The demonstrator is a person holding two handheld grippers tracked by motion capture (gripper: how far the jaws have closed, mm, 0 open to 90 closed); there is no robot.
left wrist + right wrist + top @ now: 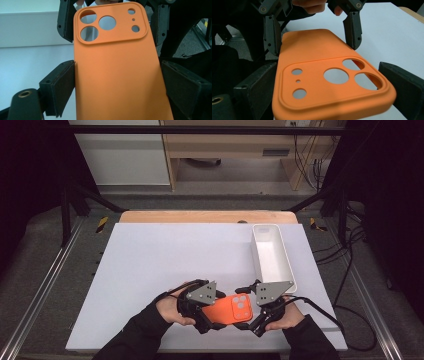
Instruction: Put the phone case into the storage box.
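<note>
While both tools grip it from opposite ends, the orange phone case (233,309) hangs just above the near edge of the table (165,255). The left tool (204,312) has its jaws clamped on the plain end of the case, one pad pressed to each long side, as the left gripper view shows (117,75). The right tool (255,315) is clamped on the end with the camera cut-outs, its jaws against the two long edges (329,82). Just beyond the right tool, a white rectangular bin (272,257) lies on the table, its long side running away from the person. The table is covered by a pale, matt white sheet, with a wooden edge (207,216) showing at the far side. Past that stand a light wooden cabinet (235,145), a grey floor and dark frame bars (200,130); cables (350,270) trail to the right of the table.
</note>
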